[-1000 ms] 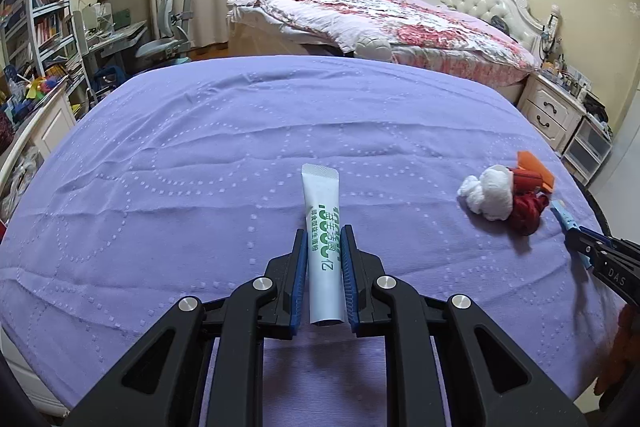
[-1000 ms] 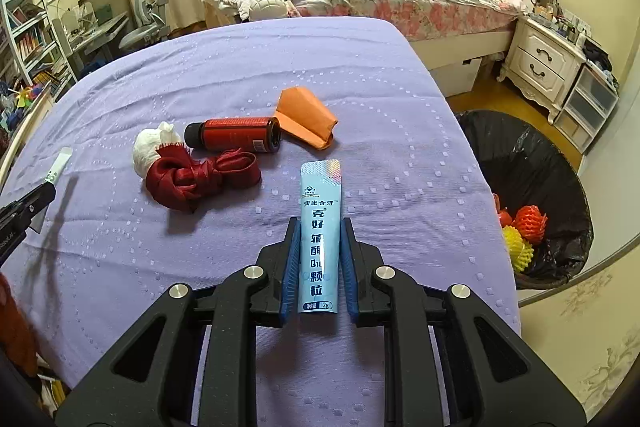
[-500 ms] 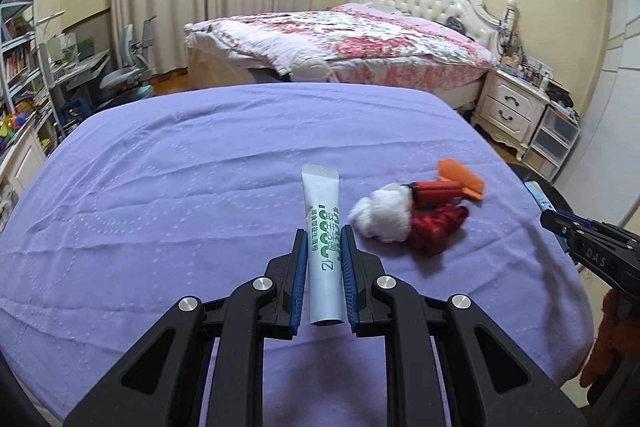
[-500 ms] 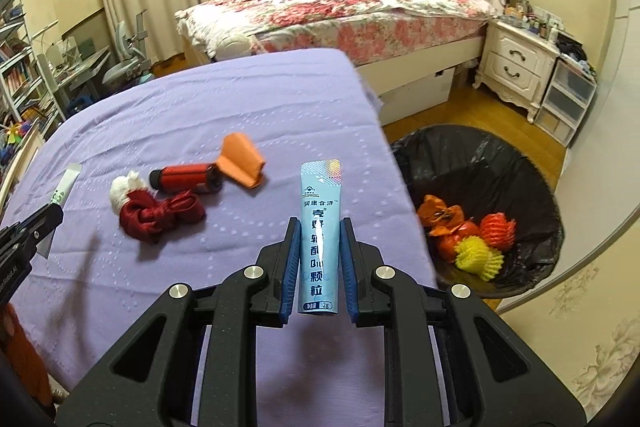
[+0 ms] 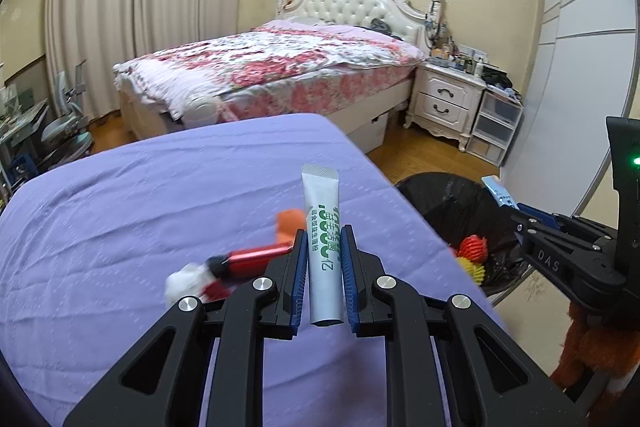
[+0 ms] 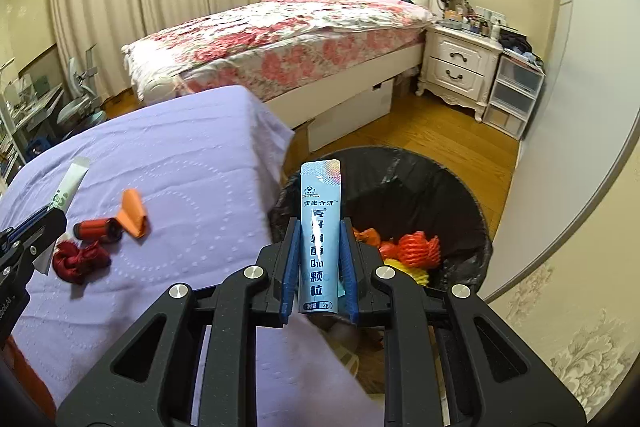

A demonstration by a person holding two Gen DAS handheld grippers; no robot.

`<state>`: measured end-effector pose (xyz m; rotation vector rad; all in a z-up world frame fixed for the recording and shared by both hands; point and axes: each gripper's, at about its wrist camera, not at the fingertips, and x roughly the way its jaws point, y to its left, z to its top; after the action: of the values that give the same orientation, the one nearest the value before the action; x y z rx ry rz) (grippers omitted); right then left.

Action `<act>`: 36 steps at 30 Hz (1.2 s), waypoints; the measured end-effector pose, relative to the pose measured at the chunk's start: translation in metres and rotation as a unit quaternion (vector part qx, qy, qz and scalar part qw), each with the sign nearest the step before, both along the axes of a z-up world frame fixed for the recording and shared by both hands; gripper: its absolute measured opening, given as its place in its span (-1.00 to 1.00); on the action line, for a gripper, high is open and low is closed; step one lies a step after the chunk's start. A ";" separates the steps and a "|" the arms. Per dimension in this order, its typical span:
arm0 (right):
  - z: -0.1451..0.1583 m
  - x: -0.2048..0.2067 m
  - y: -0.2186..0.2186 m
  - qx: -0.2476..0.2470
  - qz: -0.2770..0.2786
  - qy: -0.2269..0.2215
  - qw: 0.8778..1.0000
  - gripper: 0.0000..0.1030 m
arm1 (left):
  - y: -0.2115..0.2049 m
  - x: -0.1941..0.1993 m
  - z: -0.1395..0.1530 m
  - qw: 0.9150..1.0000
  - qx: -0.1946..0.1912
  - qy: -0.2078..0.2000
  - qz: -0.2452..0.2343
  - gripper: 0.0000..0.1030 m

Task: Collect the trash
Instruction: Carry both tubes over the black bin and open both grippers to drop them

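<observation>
Left gripper (image 5: 323, 267) jaws pinch a white sachet with green print (image 5: 322, 227), upright between the blue pads, its top sticking out over the purple-covered surface (image 5: 120, 211). Right gripper (image 6: 319, 263) jaws pinch a light blue sachet (image 6: 320, 227), also upright, its top end out over the bin. Black-lined trash bin (image 6: 432, 187) sits on the wood floor just beside the surface's right edge; red, orange and yellow foam nets (image 6: 416, 247) lie inside. Left on the surface, near that edge: red bottle (image 6: 96, 230) lying on its side, orange paper piece (image 6: 134, 213) touching its cap end, dark red crumpled cloth (image 6: 78, 259) just below the bottle, white wad (image 5: 184, 283) next to it, blurred in the left view. In the left view the right gripper shows at the far right, over the bin rim. Behind: bed with floral cover (image 6: 280, 39), white nightstand (image 6: 460, 63), curtains.
</observation>
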<state>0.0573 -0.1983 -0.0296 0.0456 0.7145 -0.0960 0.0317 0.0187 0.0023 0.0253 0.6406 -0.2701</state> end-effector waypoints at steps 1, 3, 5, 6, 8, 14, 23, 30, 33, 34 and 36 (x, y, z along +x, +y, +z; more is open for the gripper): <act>0.000 0.001 -0.005 0.001 -0.005 -0.001 1.000 -0.62 | -0.007 0.004 0.001 1.000 0.000 -0.002 -0.005 -0.66; -0.002 0.005 -0.015 0.004 -0.014 -0.001 1.000 -0.62 | -0.021 0.010 0.001 1.000 0.003 -0.003 -0.014 -0.66; -0.003 0.009 -0.025 0.007 -0.024 -0.002 1.000 -0.62 | -0.035 0.016 0.000 1.000 0.005 -0.002 -0.022 -0.66; -0.004 0.011 -0.029 0.007 -0.027 -0.001 1.000 -0.62 | -0.044 0.021 -0.001 1.000 0.008 -0.002 -0.028 -0.66; -0.007 0.016 -0.037 0.009 -0.034 -0.001 0.999 -0.62 | -0.060 0.029 -0.003 0.999 0.015 0.000 -0.036 -0.66; -0.017 0.026 -0.058 0.019 -0.053 0.006 0.998 -0.62 | -0.094 0.046 -0.014 0.998 0.031 0.011 -0.055 -0.66; -0.031 0.037 -0.083 0.034 -0.087 0.016 0.996 -0.62 | -0.126 0.072 -0.030 0.996 0.053 0.027 -0.073 -0.66; -0.035 0.045 -0.088 0.040 -0.089 0.018 0.995 -0.62 | -0.144 0.084 -0.036 0.994 0.063 0.031 -0.080 -0.66; -0.037 0.049 -0.089 0.041 -0.090 0.021 0.995 -0.62 | -0.149 0.087 -0.039 0.994 0.068 0.034 -0.083 -0.66; -0.038 0.049 -0.091 0.042 -0.091 0.023 0.995 -0.61 | -0.149 0.088 -0.040 0.993 0.069 0.034 -0.084 -0.66; -0.040 0.052 -0.092 0.042 -0.093 0.026 0.994 -0.60 | -0.151 0.089 -0.041 0.993 0.072 0.034 -0.087 -0.66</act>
<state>0.1090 -0.2900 -0.0692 0.1902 0.7642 -0.2468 0.1207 -0.1325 -0.0383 0.2115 0.7260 -0.3941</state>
